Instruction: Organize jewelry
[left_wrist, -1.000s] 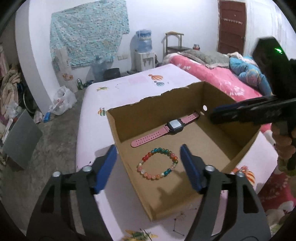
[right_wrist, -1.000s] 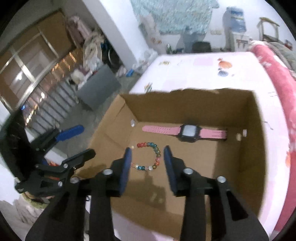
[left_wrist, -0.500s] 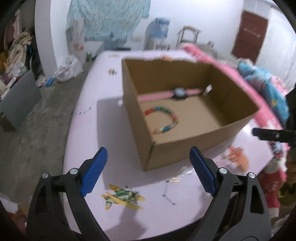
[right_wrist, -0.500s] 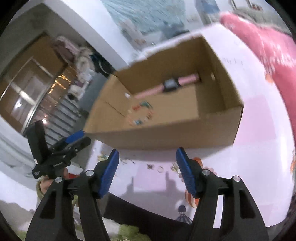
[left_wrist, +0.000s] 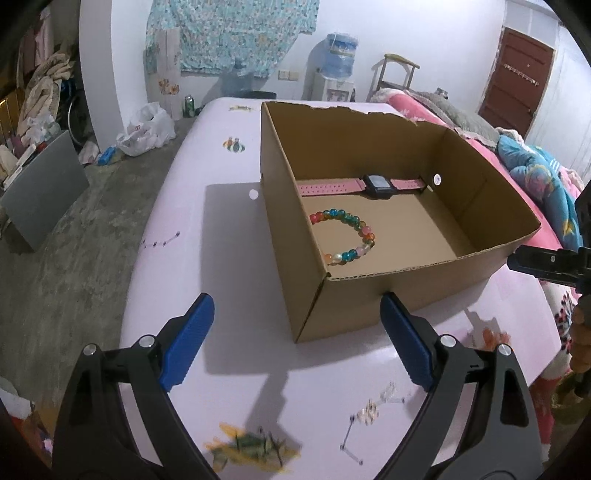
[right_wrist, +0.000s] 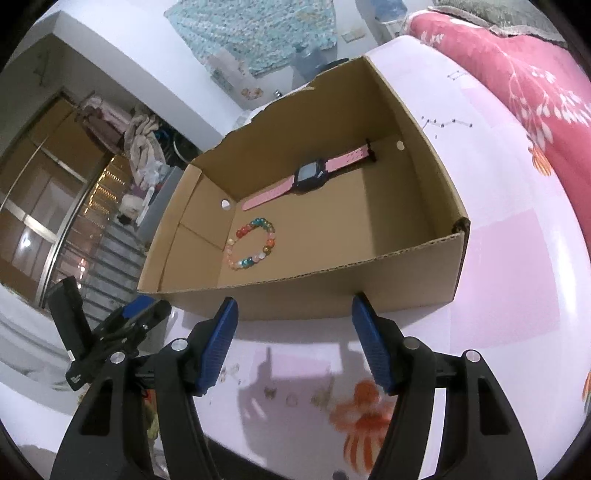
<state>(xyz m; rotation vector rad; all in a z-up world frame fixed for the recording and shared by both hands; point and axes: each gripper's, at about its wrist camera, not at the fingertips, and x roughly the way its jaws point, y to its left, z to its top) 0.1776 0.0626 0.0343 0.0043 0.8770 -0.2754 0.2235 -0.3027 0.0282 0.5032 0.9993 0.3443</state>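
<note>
While both grippers hung over the near edge of the table (left_wrist: 177, 206), nothing was between the jaws of either: the left gripper (left_wrist: 295, 343) had just been opening and stood spread wide, and the right gripper (right_wrist: 295, 343), which had also opened within the last second, stood apart to a lesser width, likewise empty. The box (left_wrist: 354, 295) sat on the pink table toward its near edge, open at the top, presumably so that pieces could be dropped in from above. Inside it the watch (left_wrist: 373, 184) lay flat and stretched out along the far wall, and the bracelet (left_wrist: 347, 236) lay on the floor of the box toward its left wall, apart from the watch; both looked already sorted. On the table between the box and the near edge lay a few small items (right_wrist: 291, 398), possibly rings or earrings, though they were too small and blurred to name with confidence. Both grippers pointed downward at this strip of table, which suggested that the spread jaws were being readied to pick one of those pieces next. Their size would call for a careful, low pinch.
</note>
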